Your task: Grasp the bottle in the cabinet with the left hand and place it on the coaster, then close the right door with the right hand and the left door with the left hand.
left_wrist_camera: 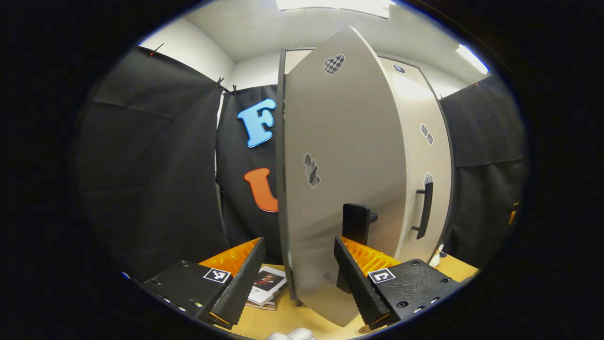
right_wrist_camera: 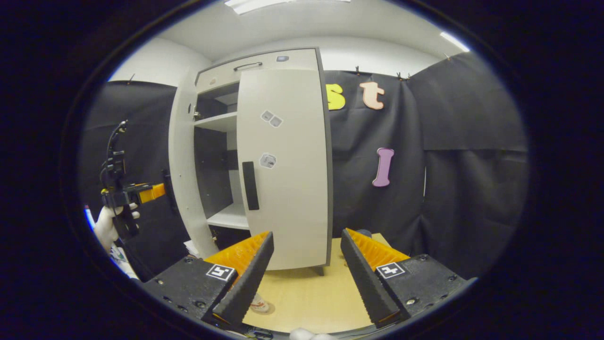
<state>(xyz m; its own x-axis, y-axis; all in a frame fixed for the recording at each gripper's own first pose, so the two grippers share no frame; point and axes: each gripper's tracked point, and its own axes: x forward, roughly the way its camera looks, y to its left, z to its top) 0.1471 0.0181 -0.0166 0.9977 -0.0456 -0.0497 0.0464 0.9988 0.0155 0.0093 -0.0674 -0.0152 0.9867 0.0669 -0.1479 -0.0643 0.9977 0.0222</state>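
Observation:
The left door (left_wrist_camera: 344,156) stands ajar, and its pale outer face is close in front of my left gripper (left_wrist_camera: 298,245). That gripper is open, with its fingers either side of the door's lower part, just below the dark handle (left_wrist_camera: 357,222). The right door (right_wrist_camera: 283,165) is shut, its handle (right_wrist_camera: 250,185) facing my right gripper (right_wrist_camera: 306,234), which is open and empty above the table. A gloved hand holds the left gripper (right_wrist_camera: 141,192) outside the left door (right_wrist_camera: 181,165). A small white thing (left_wrist_camera: 436,255) stands on the table by the right door; I cannot tell whether it is the bottle.
The cabinet's left half shows bare shelves (right_wrist_camera: 219,122). A booklet (left_wrist_camera: 266,283) lies on the wooden table (right_wrist_camera: 306,297) by the cabinet's left corner. A small white and red object (right_wrist_camera: 260,306) sits near my right gripper's left finger. Black cloth walls close in all round.

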